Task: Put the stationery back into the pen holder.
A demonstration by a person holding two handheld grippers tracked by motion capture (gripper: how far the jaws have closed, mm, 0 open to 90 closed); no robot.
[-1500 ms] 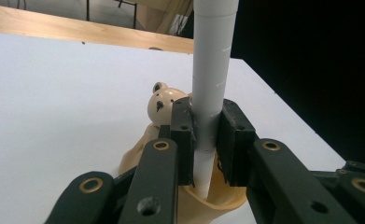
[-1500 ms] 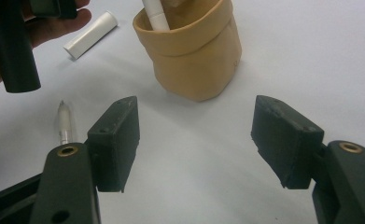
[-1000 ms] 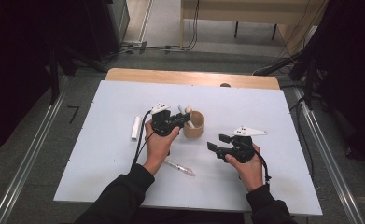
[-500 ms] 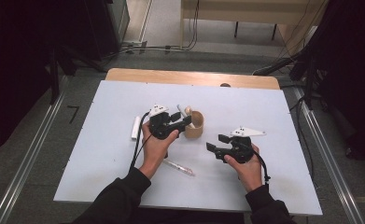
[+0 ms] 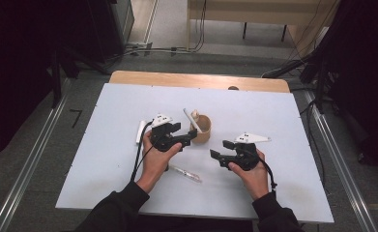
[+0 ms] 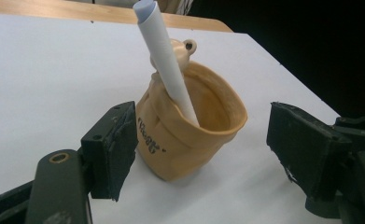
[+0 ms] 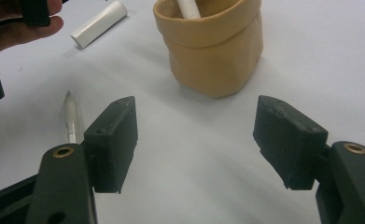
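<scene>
pouch (image 6: 189,130) lettering partly hidden, marker (image 6: 166,60) lower end hidden inside

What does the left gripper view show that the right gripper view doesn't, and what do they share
Left gripper view alone: the full length of the white marker leaning in the tan pouch, a small knob on the pouch's rim beside it, dark lettering on the pouch's side, and the table's wooden far edge.

Right gripper view alone: a clear pen lying on the table, a second white marker lying flat farther off, and part of the person's other hand.

Both: the pouch with a marker in it, the white tabletop, and wide-open black jaws with nothing between the pads.
</scene>
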